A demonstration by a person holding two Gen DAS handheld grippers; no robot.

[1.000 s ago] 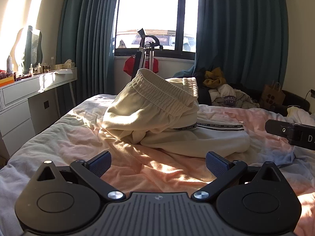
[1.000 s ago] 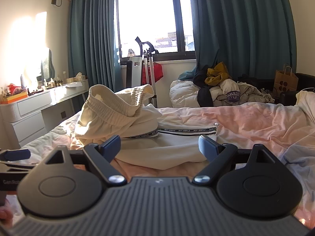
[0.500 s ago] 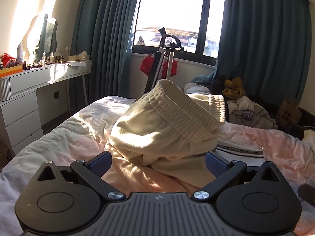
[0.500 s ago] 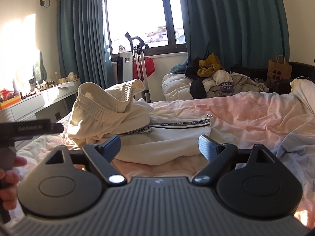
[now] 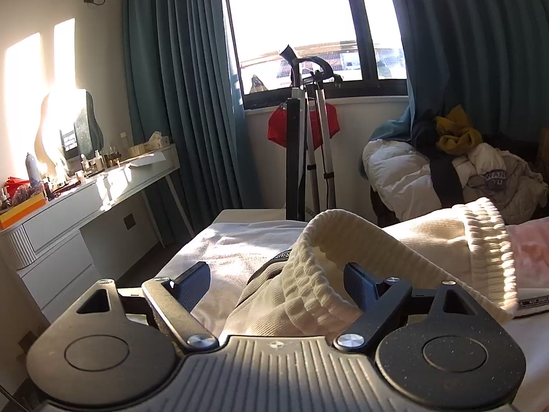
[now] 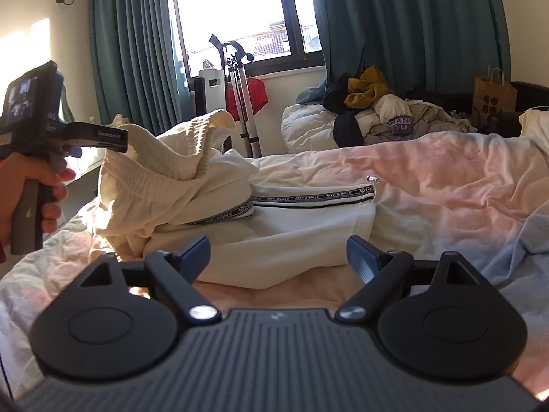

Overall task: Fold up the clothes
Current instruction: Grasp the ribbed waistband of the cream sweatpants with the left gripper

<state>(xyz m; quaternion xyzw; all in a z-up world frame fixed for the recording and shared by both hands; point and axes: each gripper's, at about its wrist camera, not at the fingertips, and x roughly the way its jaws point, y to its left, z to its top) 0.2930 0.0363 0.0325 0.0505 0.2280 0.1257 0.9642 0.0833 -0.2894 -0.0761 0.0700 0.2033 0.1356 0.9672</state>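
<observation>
A bedroom in low sun. A heap of cream clothes [image 6: 171, 185] lies crumpled on a bed [image 6: 446, 178], with a flatter white garment [image 6: 308, 230] spread in front of it, edged by a printed stripe.

The left tongs [image 5: 278, 283] sit right at the heap, and their jaws are closing. A ribbed waistband [image 5: 343, 240] rises between the two blue pads. It lies against the right pad, but the left pad stands clear, so nothing is pinched yet. In the right view, the person's hand [image 6: 34, 192] holds this tool level with the top of the heap.

The right tongs [image 6: 278, 255] are wide open and empty, low over the near edge of the white garment.

Risks from here, as a judgement:
- The left jaws may catch several layers of the bunched cloth, not one edge. Lifting would then drag the whole heap.
- The waistband curls over the right pad, so it could slip out as the jaws meet.
- The heap seems to overlap the white garment, though shadow hides the join. Pulling one could rumple the other.
</observation>
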